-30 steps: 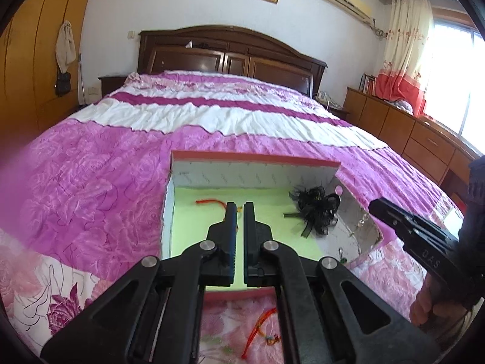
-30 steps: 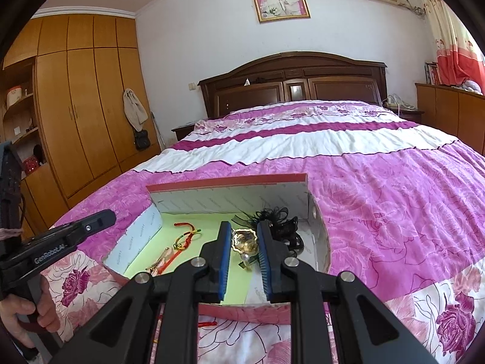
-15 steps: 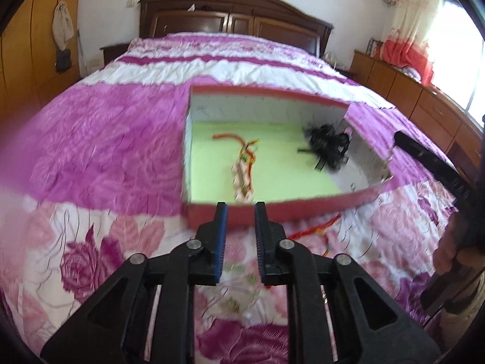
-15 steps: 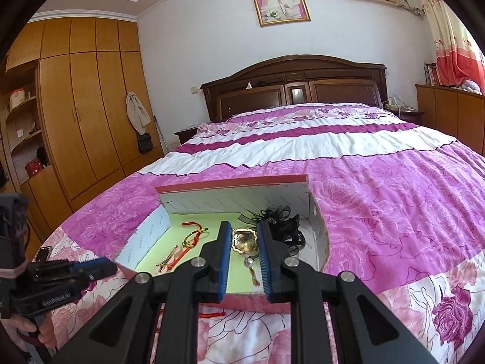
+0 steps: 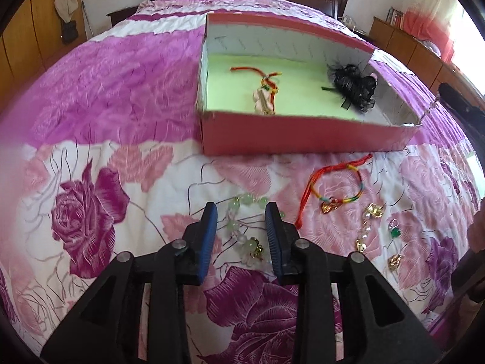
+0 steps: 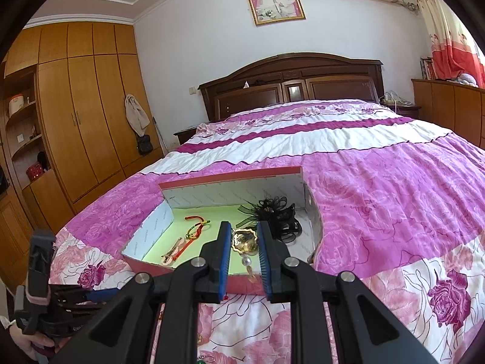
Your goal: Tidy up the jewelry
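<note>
Between blue-padded right tongs (image 6: 245, 244), scalloped gold brooch (image 6: 244, 241)

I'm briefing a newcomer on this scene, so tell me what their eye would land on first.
The red box with its lime-green floor stands out on the pink floral bedspread, holding a black hair accessory and a red cord bracelet. In the right wrist view, the right gripper clamps a gold earring above the box. On the quilt, the left gripper stands open over a green bead bracelet.
</note>
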